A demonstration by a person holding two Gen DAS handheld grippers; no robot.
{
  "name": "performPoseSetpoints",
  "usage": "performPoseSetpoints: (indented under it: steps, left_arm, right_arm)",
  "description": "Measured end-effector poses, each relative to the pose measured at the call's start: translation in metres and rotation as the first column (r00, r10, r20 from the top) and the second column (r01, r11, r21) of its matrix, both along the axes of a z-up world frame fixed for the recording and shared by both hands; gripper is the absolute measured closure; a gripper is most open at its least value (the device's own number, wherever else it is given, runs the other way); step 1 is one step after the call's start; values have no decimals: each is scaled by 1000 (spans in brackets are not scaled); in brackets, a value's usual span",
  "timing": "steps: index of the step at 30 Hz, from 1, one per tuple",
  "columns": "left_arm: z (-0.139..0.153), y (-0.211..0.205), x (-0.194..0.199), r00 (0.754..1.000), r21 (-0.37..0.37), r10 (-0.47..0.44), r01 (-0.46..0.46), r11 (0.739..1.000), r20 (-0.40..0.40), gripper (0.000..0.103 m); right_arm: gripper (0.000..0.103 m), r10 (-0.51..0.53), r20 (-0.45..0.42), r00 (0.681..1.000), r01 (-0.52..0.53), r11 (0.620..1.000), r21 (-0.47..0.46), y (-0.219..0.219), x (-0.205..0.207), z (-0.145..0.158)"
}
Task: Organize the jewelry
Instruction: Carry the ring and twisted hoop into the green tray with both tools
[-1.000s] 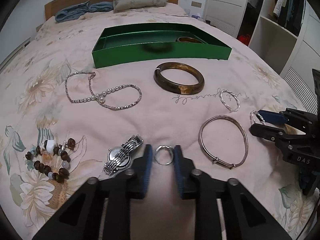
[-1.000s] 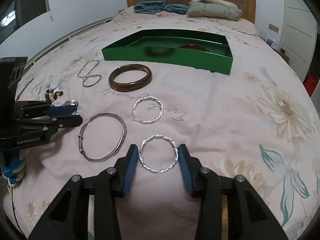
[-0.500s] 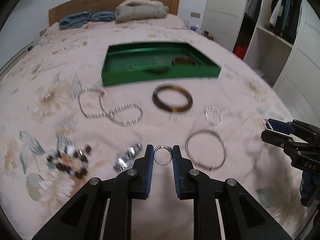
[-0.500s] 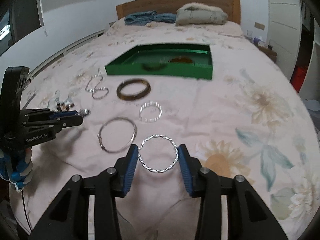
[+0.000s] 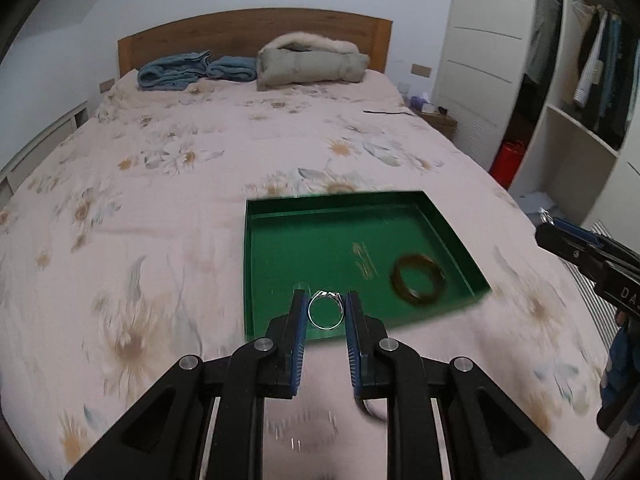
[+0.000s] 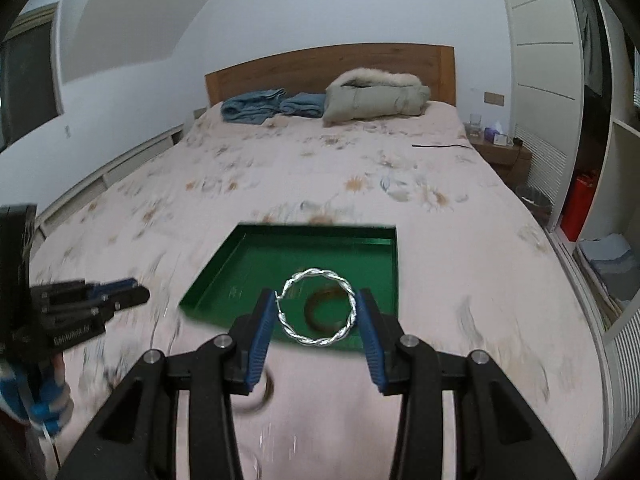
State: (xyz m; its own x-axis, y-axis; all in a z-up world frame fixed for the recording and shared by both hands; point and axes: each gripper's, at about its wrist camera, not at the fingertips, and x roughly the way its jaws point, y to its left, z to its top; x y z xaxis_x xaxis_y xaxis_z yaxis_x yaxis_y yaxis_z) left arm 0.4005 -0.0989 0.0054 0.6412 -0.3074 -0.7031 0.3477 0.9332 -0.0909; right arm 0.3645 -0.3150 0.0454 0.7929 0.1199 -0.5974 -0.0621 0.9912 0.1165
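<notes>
My left gripper (image 5: 326, 309) is shut on a small silver ring (image 5: 325, 309) and hangs above the near edge of the green tray (image 5: 280, 248) on the bed. A brown bangle (image 5: 418, 284) lies in the tray's right part. My right gripper (image 6: 318, 307) is shut on a twisted silver bangle (image 6: 319, 307), held in the air over the green tray (image 6: 248, 264); the brown bangle (image 6: 320, 318) shows through it. Each gripper appears in the other's view: the right gripper (image 5: 560, 236) at the right edge, the left gripper (image 6: 120, 292) at the left.
The bed has a pale floral cover (image 5: 160, 184) and a wooden headboard (image 5: 248, 36). Folded blue clothes (image 5: 192, 70) and a grey coat (image 5: 312, 60) lie at the head. A wardrobe (image 5: 560, 80) stands to the right. Blurred jewellery (image 6: 256, 396) lies below the right gripper.
Both grippers have risen off the bedcover with the ring and the twisted bangle and moved forward to the green tray. The other jewellery has dropped out of view below.
</notes>
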Motion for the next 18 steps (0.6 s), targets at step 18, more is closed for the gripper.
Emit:
performPoseSetpoints:
  steps: [18]
  left_arm:
    - [-114,-68,145,973,198,124,-84,976,-195,85]
  right_arm:
    - [64,-86,-302,949,64,995,-82,-7,164,-143]
